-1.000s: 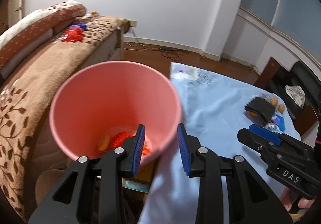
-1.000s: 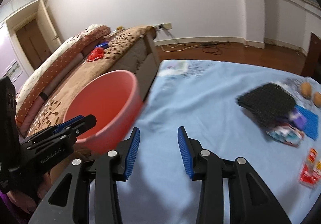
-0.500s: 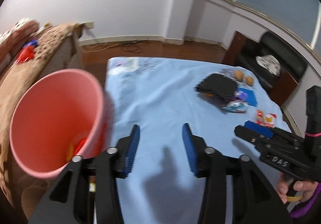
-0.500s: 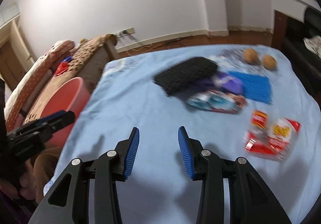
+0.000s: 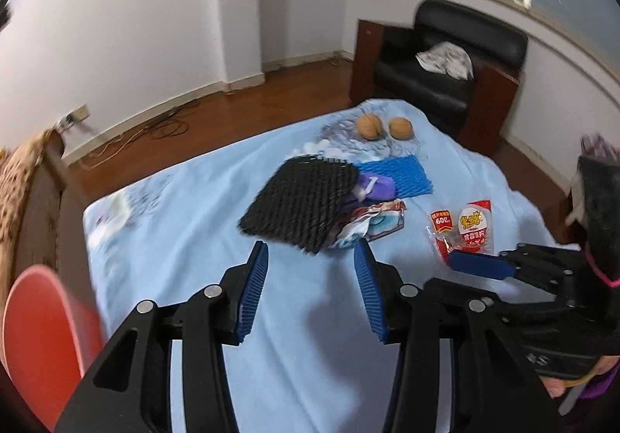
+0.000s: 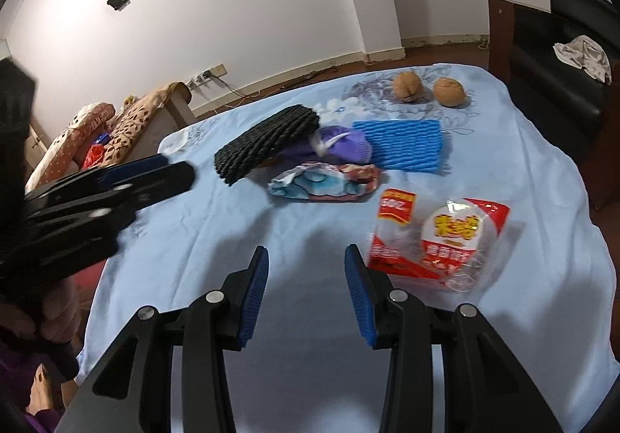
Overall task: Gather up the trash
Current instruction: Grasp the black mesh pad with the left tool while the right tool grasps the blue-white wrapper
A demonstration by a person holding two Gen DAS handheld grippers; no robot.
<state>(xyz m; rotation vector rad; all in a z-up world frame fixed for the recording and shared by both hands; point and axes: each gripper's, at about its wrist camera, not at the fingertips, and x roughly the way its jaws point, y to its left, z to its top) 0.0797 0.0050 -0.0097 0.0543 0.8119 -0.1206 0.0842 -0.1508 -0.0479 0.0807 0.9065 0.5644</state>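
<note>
Trash heap on blue-clothed table [image 6: 232, 239], both grippers empty.

Left gripper [image 5: 312, 278]: fingers wide, having just been opening, nothing between them, above bare cloth near the black mesh pad [image 5: 298, 206]. Right gripper [image 6: 306, 278]: fingers moderately apart, empty, just beside the red-and-white snack bag [image 6: 438, 235]. Crumpled wrapper [image 6: 325, 181], purple item [image 6: 341, 146], blue foam net [image 6: 403, 144] clustered mid-table; two walnuts [image 6: 407, 86] beyond. Pink bucket [image 5: 38, 336] off the table's left edge.

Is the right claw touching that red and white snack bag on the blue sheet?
Apart. In the right wrist view the right claw stands open and empty, and a strip of bare blue sheet shows between its right finger and the red and white snack bag.
</note>
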